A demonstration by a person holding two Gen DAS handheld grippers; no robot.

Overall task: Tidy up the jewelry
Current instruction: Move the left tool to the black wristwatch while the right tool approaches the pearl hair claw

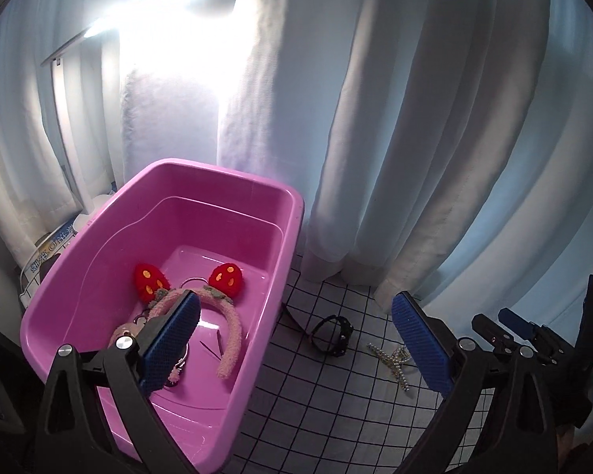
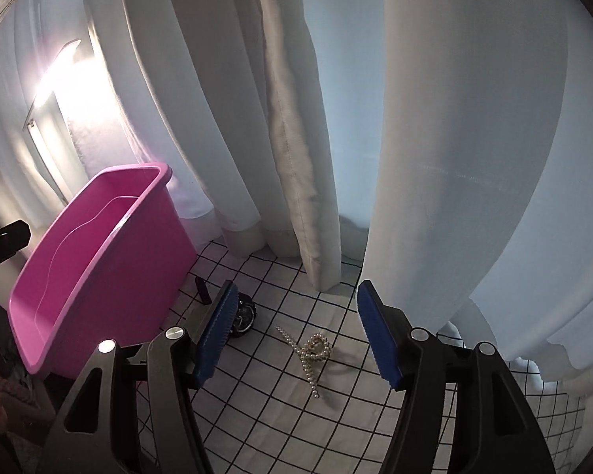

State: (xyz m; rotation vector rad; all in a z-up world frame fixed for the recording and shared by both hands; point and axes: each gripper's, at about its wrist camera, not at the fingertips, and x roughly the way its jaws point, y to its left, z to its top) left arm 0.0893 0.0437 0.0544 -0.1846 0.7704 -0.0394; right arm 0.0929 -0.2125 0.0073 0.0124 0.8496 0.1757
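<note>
A pink plastic bin stands at the left on a grid-patterned cloth; it also shows in the right wrist view. Inside lie a fuzzy pink headband with red strawberry ears and small metal pieces. A black watch lies on the cloth beside the bin, also in the right wrist view. A pearl hair clip lies further right, also in the left wrist view. My left gripper is open, its left finger over the bin. My right gripper is open above the clip.
White curtains hang right behind the bin and the cloth. A lit lamp bar glares at the upper left. Some packaging sits behind the bin's left side. The grid cloth stretches toward me.
</note>
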